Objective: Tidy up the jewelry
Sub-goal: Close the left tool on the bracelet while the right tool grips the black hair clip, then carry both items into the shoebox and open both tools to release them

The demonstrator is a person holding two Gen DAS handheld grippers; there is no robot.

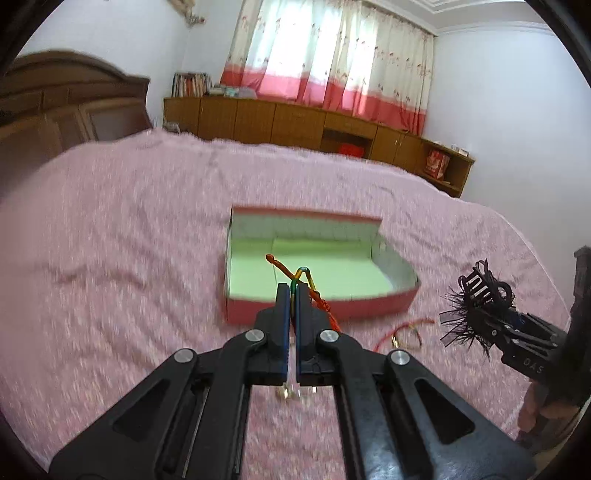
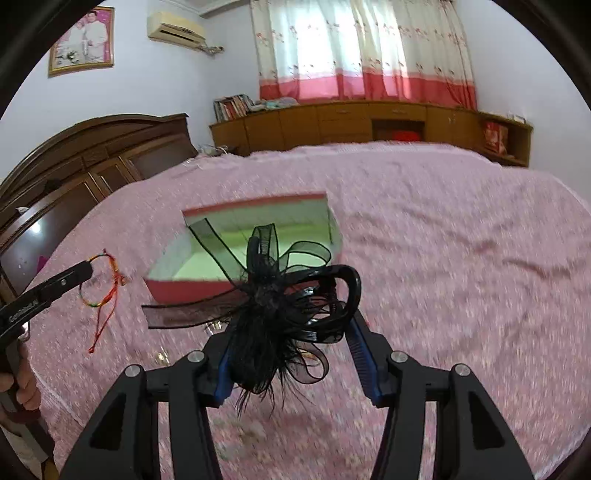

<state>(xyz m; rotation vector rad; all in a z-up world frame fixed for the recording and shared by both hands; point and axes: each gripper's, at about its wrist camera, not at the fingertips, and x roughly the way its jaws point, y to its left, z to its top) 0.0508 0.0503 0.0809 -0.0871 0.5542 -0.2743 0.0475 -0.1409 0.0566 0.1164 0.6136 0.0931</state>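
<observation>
Left claw [image 1: 293, 291] pinches a rainbow bracelet [image 1: 304, 277] before the box [image 1: 369, 308]; right claw [image 2: 291, 332] clamps a black hair clip [image 2: 295, 295].

Pretty clearly a bedroom in someone's home. There's a big bed with a pink bedspread [image 2: 424, 221] and a dark wooden headboard [image 2: 92, 147], a low wooden cabinet run [image 2: 332, 122] under the window with books [image 2: 232, 107] stacked on it, white-and-red curtains [image 2: 365, 51], a wall air conditioner [image 2: 175, 27], and what looks like a framed wedding portrait [image 2: 82, 38], though it's small.
</observation>
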